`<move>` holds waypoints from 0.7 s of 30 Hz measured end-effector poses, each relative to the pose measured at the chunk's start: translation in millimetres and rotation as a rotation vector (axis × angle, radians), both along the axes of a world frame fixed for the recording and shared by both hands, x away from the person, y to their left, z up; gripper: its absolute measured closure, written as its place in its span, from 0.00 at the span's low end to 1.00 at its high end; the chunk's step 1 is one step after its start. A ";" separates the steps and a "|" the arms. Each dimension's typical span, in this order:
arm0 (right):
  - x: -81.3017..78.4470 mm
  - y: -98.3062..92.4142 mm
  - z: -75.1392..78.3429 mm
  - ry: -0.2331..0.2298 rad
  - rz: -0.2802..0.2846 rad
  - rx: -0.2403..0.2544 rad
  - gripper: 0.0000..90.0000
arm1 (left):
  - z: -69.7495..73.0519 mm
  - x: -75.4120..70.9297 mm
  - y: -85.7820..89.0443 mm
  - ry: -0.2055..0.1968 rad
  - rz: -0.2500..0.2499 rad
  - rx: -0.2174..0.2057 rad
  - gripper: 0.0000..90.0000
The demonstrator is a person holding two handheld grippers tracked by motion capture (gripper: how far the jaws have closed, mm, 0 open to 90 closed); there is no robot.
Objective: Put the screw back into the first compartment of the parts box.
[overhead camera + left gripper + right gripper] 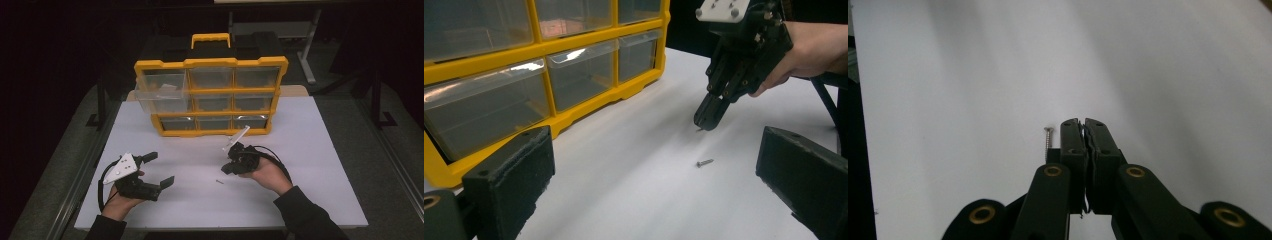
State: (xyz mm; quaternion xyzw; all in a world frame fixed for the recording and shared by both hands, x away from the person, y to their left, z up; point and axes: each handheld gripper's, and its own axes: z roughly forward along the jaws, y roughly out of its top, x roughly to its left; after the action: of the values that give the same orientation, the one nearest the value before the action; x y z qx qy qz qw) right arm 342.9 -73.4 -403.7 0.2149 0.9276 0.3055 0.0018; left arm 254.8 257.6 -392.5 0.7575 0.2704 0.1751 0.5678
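Our right gripper [1083, 122] is clenched on a small screw, its tip poking out below the pads; a thin grip, so it may slip out. A second screw [704, 162] lies just beside. Left gripper [157, 170] released, well apart. Organizer [210, 95] beyond, one drawer [160, 92] pulled out; nothing blocks.

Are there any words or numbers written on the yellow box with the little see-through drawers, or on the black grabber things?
None: no word, number or sign can be read anywhere.
The yellow plastic organizer box with clear drawers shows no label.
The left gripper and the right gripper bear no writing.
The white table top and the small metal screw are plain.
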 end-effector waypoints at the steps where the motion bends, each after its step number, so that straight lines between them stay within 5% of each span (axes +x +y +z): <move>1: 0.5 -0.6 1.7 -0.001 0.001 0.005 0.97 | 0.0 0.0 -0.1 0.001 0.000 -0.001 0.02; 21: 7.5 1.2 41.0 -0.043 0.009 0.040 0.97 | -0.3 0.2 -1.2 -0.002 0.000 -0.002 0.02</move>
State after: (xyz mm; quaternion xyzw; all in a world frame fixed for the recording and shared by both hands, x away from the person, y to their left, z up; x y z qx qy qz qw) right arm 350.4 -72.2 -362.7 0.2041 0.9220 0.3287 0.0162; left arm 255.0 256.4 -392.8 0.7568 0.2700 0.1755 0.5688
